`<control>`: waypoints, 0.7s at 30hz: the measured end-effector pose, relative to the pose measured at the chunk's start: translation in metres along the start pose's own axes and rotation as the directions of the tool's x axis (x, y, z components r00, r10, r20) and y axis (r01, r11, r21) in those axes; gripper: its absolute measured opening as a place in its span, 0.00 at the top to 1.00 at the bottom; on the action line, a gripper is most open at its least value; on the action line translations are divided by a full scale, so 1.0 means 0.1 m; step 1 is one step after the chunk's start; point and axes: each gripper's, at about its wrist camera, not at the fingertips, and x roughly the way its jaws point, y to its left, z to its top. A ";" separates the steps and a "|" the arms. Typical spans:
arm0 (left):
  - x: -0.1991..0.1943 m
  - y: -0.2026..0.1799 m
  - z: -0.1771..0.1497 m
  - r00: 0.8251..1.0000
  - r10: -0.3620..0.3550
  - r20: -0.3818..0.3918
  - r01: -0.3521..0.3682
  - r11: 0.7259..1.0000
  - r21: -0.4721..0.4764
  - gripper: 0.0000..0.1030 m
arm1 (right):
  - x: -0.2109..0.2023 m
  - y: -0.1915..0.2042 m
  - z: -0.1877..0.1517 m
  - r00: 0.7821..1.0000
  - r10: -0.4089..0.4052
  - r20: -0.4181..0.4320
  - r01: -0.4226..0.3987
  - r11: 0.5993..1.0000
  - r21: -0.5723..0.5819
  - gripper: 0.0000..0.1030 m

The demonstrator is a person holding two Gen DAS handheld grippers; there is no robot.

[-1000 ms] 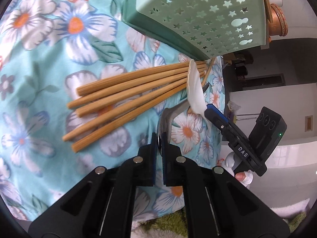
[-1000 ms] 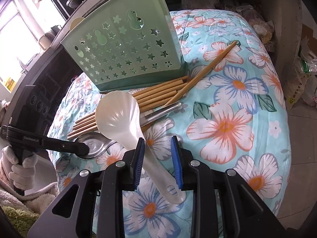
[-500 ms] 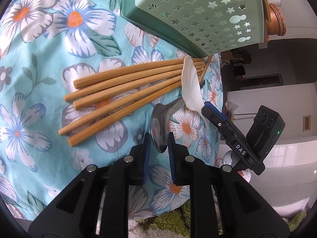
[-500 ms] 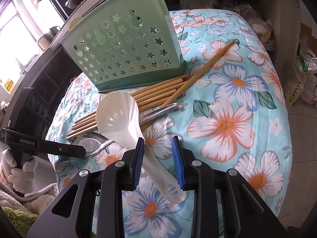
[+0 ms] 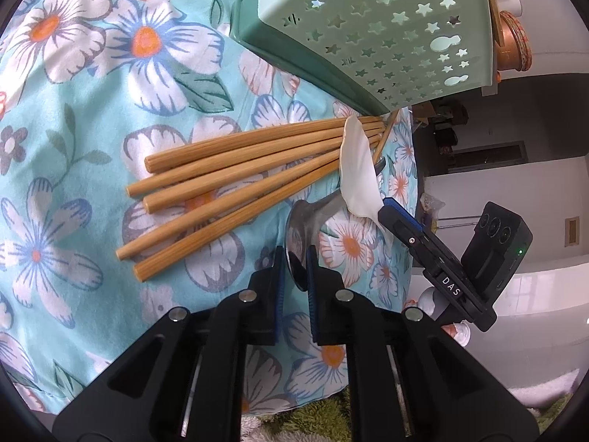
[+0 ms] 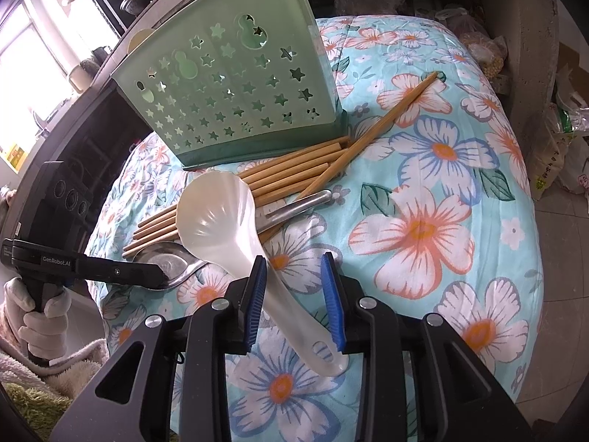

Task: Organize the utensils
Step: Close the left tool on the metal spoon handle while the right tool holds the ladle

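My right gripper (image 6: 292, 261) is shut on the handle of a white rice paddle (image 6: 217, 217), which lies slantwise between the pads with its head raised over the chopsticks (image 6: 294, 173). One more chopstick (image 6: 386, 118) crosses the bundle. My left gripper (image 5: 295, 254) has the bowl of a metal spoon (image 5: 300, 228) between its pads, and its jaws are closing on the rim. The spoon (image 6: 165, 259) lies under the paddle, the left gripper (image 6: 158, 276) at its bowl. A green star-punched utensil holder (image 6: 235, 92) stands behind the chopsticks (image 5: 239, 169).
A floral cloth (image 6: 441, 228) covers the table, whose edge drops off near the left gripper. A gloved hand (image 6: 40, 316) holds the left gripper's handle over a green rug (image 6: 29, 405). Bags (image 6: 559, 154) stand on the floor to the right.
The left jaws let go of the raised spoon bowl, which dropped back to the cloth, and have narrowed around it again. The right gripper and paddle have stayed put.
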 end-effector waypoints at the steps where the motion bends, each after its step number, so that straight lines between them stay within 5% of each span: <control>1: -0.02 0.01 0.00 1.000 0.003 0.002 -0.003 1.000 0.005 0.92 | 0.00 0.00 0.00 1.000 0.000 -0.001 0.000 1.000 -0.003 0.70; 7: -0.06 0.01 0.01 0.999 0.034 0.004 -0.034 0.999 0.025 0.95 | -0.05 0.03 0.05 1.000 -0.014 0.006 0.014 0.999 -0.039 0.66; 15: -0.07 0.04 -0.01 0.999 0.031 0.020 -0.032 0.999 0.031 0.95 | -0.07 0.08 0.36 0.997 0.080 0.017 -0.079 0.994 -0.069 0.60; 21: -0.07 0.06 -0.05 0.999 0.021 0.024 -0.022 0.999 0.039 0.95 | 0.04 0.38 0.44 0.986 0.154 -0.061 -0.163 0.969 -0.185 0.53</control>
